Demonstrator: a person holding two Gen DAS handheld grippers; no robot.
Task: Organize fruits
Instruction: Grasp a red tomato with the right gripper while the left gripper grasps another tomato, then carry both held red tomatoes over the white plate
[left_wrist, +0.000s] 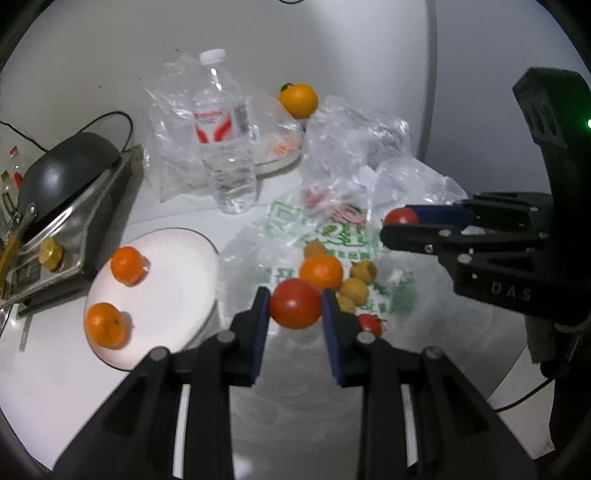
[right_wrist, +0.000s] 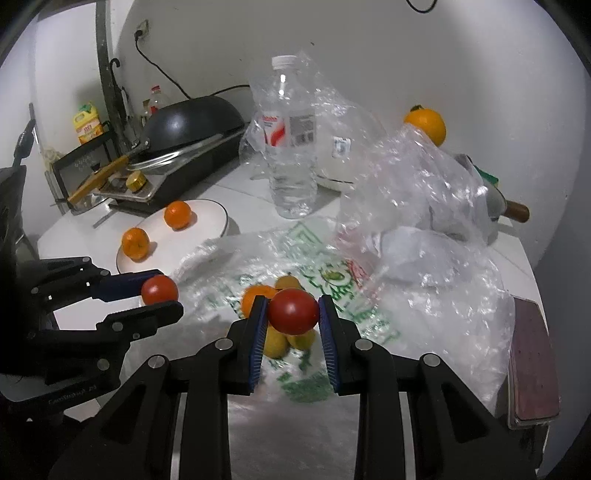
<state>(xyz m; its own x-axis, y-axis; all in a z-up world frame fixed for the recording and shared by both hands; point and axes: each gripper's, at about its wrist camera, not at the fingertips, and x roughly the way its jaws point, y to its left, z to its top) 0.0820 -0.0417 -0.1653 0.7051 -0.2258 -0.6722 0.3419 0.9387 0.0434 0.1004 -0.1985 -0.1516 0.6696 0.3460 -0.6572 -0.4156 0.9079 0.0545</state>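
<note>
Left gripper (left_wrist: 294, 304) clamped on a red tomato (left_wrist: 295, 303), blue pads pressed against both its sides, raised off the table (left_wrist: 295, 398). Right gripper (right_wrist: 293, 311) likewise closed tight around a second red tomato (right_wrist: 293, 311), also lifted. Seen from the left wrist, right gripper (left_wrist: 400, 218) off to the right, tomato at its tip; seen from the right wrist, left gripper (right_wrist: 160, 291) low on the left, its tomato (right_wrist: 159, 290) pinched between the fingers.

Below both, spread flat: printed plastic bag (right_wrist: 332, 280) with green lettering, bearing one orange (left_wrist: 320, 271), several small yellow fruits (left_wrist: 354, 290) and another small red tomato (left_wrist: 370, 324). Left of the bag, white plate (left_wrist: 173, 288) carrying two mandarins (left_wrist: 127, 265) (left_wrist: 106, 325), apart from each other. Behind, upright water bottle (left_wrist: 225, 136) among crumpled clear bags (left_wrist: 354, 133). Farther back, larger orange (left_wrist: 298, 99) on top of something under plastic. Dark wok (right_wrist: 192, 122) on a stove at far left.
</note>
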